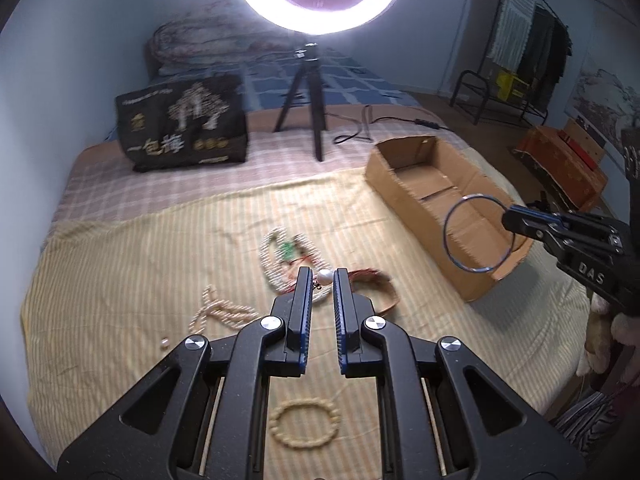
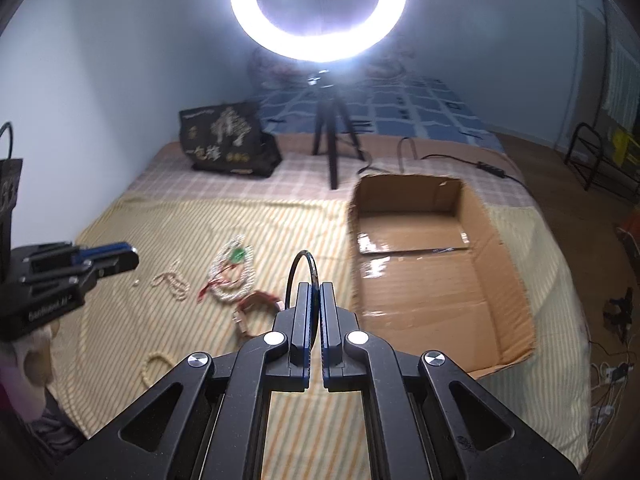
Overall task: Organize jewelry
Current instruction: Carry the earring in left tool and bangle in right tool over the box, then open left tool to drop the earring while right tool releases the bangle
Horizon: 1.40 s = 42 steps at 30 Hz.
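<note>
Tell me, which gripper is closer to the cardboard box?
Right. The right gripper holds a thin bangle just beside the cardboard box, near its open top. The left gripper is farther away, over the pearl jewelry pile.

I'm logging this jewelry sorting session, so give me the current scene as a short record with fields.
surface: bed with striped yellow cloth
right gripper: shut on thin dark bangle, held in the air beside the box
left gripper: open, above the pile, holding nothing
cardboard box: open, nothing visible inside
loose on cloth: white bead necklace with green charm, pearl, red-trimmed bracelet, cream bead bracelet, cream bead strand
background: ring light on tripod, black bag
</note>
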### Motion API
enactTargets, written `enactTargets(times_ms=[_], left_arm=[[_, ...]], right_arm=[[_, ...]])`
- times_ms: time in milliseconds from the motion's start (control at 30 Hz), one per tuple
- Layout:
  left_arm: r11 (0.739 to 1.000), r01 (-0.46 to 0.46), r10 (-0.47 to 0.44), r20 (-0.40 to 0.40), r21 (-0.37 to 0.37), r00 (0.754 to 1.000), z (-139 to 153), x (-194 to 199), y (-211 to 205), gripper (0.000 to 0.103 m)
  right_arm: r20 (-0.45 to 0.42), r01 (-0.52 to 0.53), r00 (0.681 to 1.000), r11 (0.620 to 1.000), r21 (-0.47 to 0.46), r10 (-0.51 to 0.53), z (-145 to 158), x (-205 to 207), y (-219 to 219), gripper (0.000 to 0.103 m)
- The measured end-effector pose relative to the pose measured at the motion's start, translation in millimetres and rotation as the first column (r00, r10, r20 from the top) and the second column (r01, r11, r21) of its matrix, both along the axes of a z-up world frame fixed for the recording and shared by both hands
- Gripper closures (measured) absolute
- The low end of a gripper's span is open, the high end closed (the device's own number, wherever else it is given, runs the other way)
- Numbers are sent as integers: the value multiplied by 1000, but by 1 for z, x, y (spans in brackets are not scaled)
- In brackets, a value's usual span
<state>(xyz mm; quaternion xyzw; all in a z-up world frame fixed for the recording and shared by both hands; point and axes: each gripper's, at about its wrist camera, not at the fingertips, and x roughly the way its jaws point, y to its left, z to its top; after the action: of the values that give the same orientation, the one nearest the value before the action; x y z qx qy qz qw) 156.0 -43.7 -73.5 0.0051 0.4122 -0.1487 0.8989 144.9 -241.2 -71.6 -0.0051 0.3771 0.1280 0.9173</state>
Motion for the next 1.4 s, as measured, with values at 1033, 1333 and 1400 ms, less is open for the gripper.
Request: enactTargets(times_ms=[1033, 1333, 1400], left_arm=[[983, 161, -163, -14, -89, 986, -15, 40, -149, 94], [978, 171, -176, -35, -118, 984, -24, 48, -164, 94], [978, 173, -179, -39, -116, 983, -25, 49, -166, 94]], right_arm=[[-29, 214, 976, 976, -41, -216, -9, 44, -111, 101], [-43, 217, 975, 976, -28, -218, -11, 50, -113, 101], [-49, 214, 975, 977, -23, -215, -13, 51, -113, 101]])
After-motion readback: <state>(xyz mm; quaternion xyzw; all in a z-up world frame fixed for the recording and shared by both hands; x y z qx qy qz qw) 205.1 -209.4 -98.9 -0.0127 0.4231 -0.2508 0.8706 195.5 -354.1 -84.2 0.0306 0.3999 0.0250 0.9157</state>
